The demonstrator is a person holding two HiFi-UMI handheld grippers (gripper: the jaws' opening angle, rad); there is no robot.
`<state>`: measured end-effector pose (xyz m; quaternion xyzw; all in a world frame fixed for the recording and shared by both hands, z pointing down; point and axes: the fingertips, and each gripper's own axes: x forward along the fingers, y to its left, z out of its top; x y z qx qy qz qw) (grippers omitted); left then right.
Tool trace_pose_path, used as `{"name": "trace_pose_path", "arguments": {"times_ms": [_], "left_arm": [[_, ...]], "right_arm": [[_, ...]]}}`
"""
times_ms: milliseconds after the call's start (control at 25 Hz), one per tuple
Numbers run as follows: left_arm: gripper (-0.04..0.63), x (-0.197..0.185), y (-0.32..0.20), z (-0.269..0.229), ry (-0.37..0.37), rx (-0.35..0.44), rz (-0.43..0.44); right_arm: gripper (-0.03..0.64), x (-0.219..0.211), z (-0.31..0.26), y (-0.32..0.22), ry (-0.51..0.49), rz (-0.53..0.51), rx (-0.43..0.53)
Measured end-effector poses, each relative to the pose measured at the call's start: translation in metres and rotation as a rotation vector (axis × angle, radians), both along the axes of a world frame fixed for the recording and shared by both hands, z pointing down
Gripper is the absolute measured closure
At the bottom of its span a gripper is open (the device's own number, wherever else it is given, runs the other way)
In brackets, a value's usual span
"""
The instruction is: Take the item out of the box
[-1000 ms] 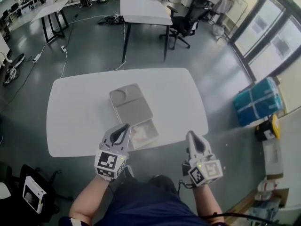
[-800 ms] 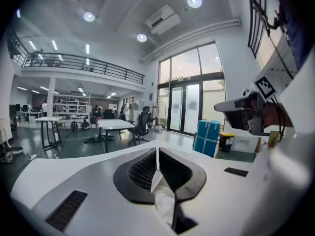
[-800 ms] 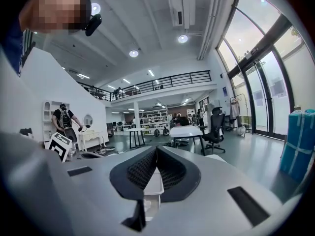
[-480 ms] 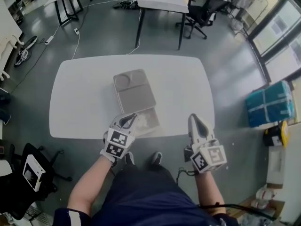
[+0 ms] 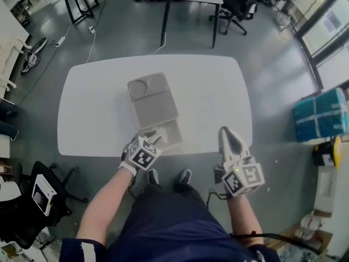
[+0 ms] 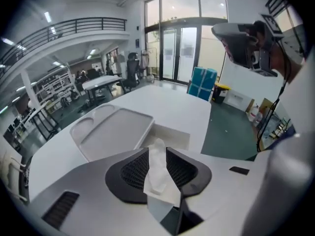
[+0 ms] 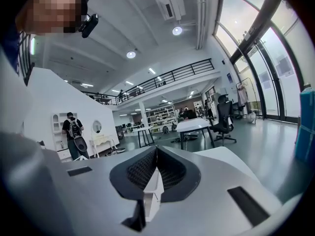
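Grey floor (image 5: 283, 48), white tables (image 5: 218, 97), black office chair (image 5: 240, 5), tall windows (image 6: 179, 53).

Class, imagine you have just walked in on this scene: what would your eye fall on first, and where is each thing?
First, the left gripper, its jaws opening with a crumpled white tissue between them, at the open end of the grey box. That box lies on a white table, close to its near edge. The right gripper is shut and empty, off to the right by the same edge.
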<state>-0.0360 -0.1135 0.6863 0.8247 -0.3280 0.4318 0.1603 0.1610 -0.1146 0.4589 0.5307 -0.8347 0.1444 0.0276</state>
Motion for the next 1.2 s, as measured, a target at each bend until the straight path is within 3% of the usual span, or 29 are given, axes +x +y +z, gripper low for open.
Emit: {"name": "trace_pose_path", "arguments": {"times_ms": [240, 520, 760, 920, 1200], "left_arm": [[0.460, 0.007, 0.000, 0.036, -0.117, -0.087, 0.061], [0.482, 0.008, -0.005, 0.064, -0.244, -0.170, 0.073], [0.532, 0.013, -0.010, 0.073, -0.318, -0.184, 0.111], [0.554, 0.015, -0.008, 0.076, -0.329, -0.187, 0.140], [0.565, 0.018, -0.007, 0.067, -0.271, -0.187, 0.133]], "right_arm": [[0.600, 0.022, 0.010, 0.003, -0.015, 0.054, -0.029], [0.600, 0.046, 0.021, 0.005, -0.026, 0.095, -0.051], [0.600, 0.061, 0.026, 0.001, -0.036, 0.110, -0.069], [0.600, 0.062, 0.029, 0.001, -0.039, 0.107, -0.076], [0.600, 0.056, 0.029, 0.001, -0.039, 0.097, -0.078]]}}
